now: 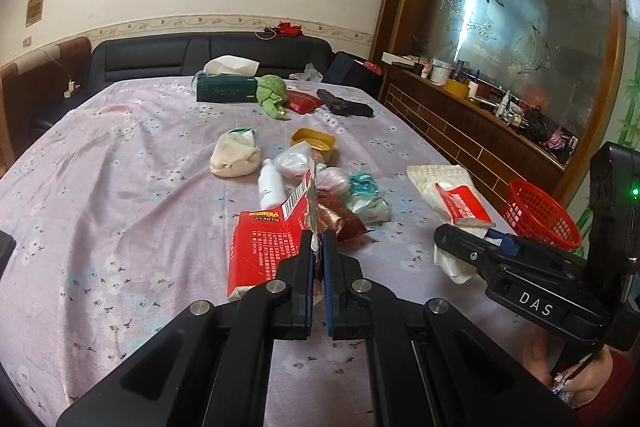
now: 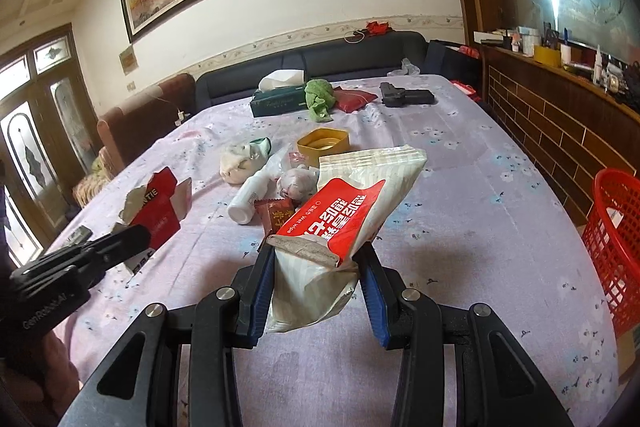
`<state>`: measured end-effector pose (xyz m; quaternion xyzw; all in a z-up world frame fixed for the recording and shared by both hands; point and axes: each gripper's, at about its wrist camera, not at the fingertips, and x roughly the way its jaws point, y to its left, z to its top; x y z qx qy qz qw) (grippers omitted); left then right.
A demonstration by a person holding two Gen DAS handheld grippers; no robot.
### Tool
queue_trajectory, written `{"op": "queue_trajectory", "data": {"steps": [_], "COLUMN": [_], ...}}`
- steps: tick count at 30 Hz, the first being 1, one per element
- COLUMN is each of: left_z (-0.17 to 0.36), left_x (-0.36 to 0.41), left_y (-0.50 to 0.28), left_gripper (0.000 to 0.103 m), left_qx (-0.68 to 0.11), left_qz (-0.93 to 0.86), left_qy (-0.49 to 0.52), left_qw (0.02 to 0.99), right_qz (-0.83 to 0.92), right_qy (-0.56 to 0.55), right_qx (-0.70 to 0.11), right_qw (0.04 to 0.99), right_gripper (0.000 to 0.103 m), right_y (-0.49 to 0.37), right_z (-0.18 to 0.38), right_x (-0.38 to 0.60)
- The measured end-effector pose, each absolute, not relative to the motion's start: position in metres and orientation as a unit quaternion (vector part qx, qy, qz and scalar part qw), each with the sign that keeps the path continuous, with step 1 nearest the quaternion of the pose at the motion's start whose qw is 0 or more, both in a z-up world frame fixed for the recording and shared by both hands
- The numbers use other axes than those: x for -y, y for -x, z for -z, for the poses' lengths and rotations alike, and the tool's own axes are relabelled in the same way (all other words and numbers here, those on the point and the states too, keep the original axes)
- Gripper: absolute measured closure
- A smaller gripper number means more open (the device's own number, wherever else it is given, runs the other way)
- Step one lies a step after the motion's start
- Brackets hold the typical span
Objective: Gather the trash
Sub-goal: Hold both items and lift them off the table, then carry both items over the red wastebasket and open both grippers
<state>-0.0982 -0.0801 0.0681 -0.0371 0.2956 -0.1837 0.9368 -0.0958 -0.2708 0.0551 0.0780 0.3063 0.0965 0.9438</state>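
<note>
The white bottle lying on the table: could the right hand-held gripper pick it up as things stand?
Probably not yet. The right hand-held gripper is already clamped on a wet wipe pack, so nothing else fits between its fingers. The white bottle itself lies uncovered, just beyond the pack.

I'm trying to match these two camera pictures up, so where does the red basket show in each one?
Left wrist view: the red basket sits at the right edge, about mid-height, just behind the right gripper.
Right wrist view: the red basket is at the far right edge, partly cut off, beside the table.
Shared landmark: the yellow tub mid-table, beyond the trash pile in both.
</note>
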Motion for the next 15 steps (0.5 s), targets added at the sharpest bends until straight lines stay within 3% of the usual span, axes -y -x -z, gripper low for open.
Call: {"op": "queue_trajectory", "data": {"steps": [15], "left_z": [-0.089], "left_x": [0.135], "left_y": [0.095], "left_gripper": [0.099], "left_qx": [-0.305], "left_qz": [0.248], "left_qy": [0.02], "left_qw": [0.919], "right_qz": [-0.112], "right_qy": [-0.133], "right_qx": [-0.304], "right_qw": [0.937], "right_gripper": [0.059], "right_y": [0.111], "right_z": [-0.067], "right_x": [0.307]}}
